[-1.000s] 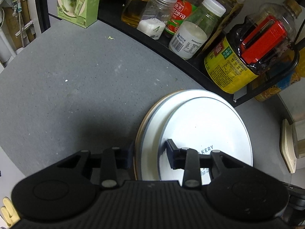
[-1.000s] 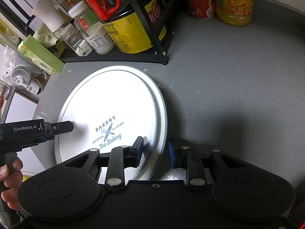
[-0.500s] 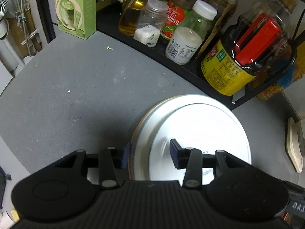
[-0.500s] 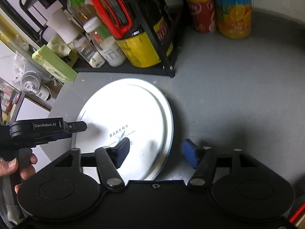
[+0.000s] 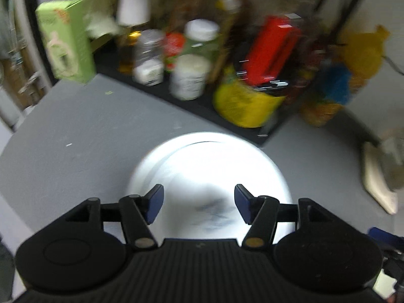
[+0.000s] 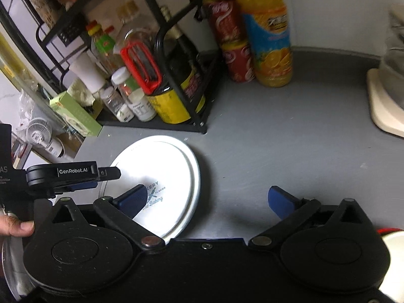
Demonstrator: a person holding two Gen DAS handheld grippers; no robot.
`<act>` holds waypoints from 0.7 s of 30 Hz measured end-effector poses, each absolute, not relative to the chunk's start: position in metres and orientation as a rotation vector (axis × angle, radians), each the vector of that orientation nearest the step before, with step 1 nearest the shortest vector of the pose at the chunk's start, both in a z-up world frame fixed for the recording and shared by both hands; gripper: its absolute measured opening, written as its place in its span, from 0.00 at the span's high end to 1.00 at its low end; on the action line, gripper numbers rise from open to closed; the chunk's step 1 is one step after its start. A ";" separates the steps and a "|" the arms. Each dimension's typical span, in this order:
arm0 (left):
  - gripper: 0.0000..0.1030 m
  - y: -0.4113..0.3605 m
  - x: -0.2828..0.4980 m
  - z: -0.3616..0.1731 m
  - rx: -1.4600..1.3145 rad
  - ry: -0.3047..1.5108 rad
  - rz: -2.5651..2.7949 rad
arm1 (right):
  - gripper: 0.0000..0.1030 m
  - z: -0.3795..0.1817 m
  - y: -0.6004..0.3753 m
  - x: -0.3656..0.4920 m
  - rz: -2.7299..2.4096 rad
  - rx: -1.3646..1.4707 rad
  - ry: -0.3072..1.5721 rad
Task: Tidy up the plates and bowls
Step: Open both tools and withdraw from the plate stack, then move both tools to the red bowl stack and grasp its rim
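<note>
Two white plates lie stacked on the grey counter; the upper plate (image 6: 161,166) bears a blue bakery print, and the rim of the lower plate (image 6: 194,184) shows around it. In the blurred left wrist view the stack (image 5: 209,161) lies below my left gripper (image 5: 199,203), whose jaws are opening with nothing pressed between them. My right gripper (image 6: 207,199) hangs above the stack's right edge, its jaws opening wide and holding nothing. The left gripper (image 6: 108,178) also shows over the stack's left edge, held by a hand (image 6: 15,227).
A black wire rack (image 6: 176,80) with bottles and jars stands behind the plates, with a green box (image 6: 75,116) to its left. Red cans (image 6: 234,50) and an orange juice bottle (image 6: 267,38) stand at the back wall. A cream appliance base (image 6: 383,108) sits at the right.
Both grippers have let go of the plate rims, spread their jaws and risen away from the stack. The plates stay flat on the counter and look smaller.
</note>
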State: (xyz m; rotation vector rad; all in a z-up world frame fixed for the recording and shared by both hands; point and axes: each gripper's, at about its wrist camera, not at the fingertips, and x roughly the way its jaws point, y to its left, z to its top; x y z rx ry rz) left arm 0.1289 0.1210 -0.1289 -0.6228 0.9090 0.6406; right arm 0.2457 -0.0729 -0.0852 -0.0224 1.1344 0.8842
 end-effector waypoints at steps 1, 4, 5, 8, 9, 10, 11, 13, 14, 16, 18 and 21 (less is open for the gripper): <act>0.35 0.116 0.132 -0.125 -0.617 0.906 0.616 | 0.00 -0.083 -0.078 0.246 0.875 -0.016 1.128; 0.21 0.099 0.140 -0.115 -0.627 0.901 0.527 | 0.00 -0.075 -0.092 0.247 0.862 0.001 1.103; 0.19 0.094 0.143 -0.113 -0.627 0.905 0.507 | 0.00 -0.072 -0.098 0.247 0.854 0.006 1.093; 0.16 0.075 0.150 -0.106 -0.616 0.906 0.460 | 0.00 -0.064 -0.118 0.248 0.826 0.022 1.068; 0.16 0.069 0.153 -0.104 -0.615 0.906 0.444 | 0.00 -0.062 -0.124 0.249 0.819 0.030 1.064; 0.16 0.062 0.156 -0.102 -0.609 0.906 0.429 | 0.00 -0.061 -0.131 0.249 0.810 0.033 1.058; 0.16 0.055 0.159 -0.101 -0.601 0.908 0.419 | 0.00 -0.059 -0.137 0.249 0.800 0.033 1.051; 0.16 0.042 0.163 -0.099 -0.589 0.915 0.397 | 0.00 -0.057 -0.150 0.250 0.786 0.043 1.045; 0.16 0.034 0.166 -0.099 -0.585 0.919 0.386 | 0.00 -0.057 -0.157 0.250 0.778 0.050 1.044; 0.16 0.023 0.172 -0.099 -0.579 0.931 0.368 | 0.00 -0.058 -0.169 0.250 0.762 0.055 1.044; 0.16 0.011 0.177 -0.096 -0.571 0.935 0.351 | 0.00 -0.059 -0.180 0.249 0.749 0.054 1.045; 0.16 -0.006 0.187 -0.096 -0.559 0.940 0.324 | 0.00 -0.062 -0.199 0.249 0.724 0.073 1.054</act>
